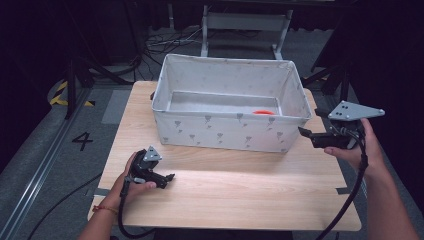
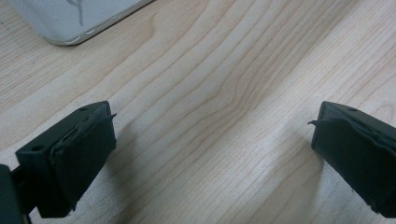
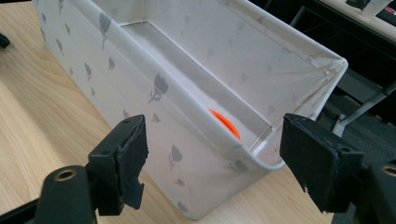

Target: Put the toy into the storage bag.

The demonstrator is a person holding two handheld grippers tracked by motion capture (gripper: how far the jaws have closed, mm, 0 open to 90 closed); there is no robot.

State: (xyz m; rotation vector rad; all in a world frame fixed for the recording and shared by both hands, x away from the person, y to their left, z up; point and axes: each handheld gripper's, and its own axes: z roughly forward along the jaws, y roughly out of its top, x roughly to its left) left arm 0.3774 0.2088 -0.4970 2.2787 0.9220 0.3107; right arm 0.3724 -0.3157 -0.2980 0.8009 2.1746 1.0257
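Right gripper (image 3: 212, 163) jaws open, fabric bin (image 3: 154, 135) holding orange object (image 3: 225, 123)

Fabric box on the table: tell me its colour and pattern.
The fabric box is white with small grey flower prints, clearest in the right gripper view.

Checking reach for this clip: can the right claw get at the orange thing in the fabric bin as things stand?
Probably yes: the right claw, open, is beside the open-topped bin; the orange thing lies behind the near wall, so it must go over the rim.
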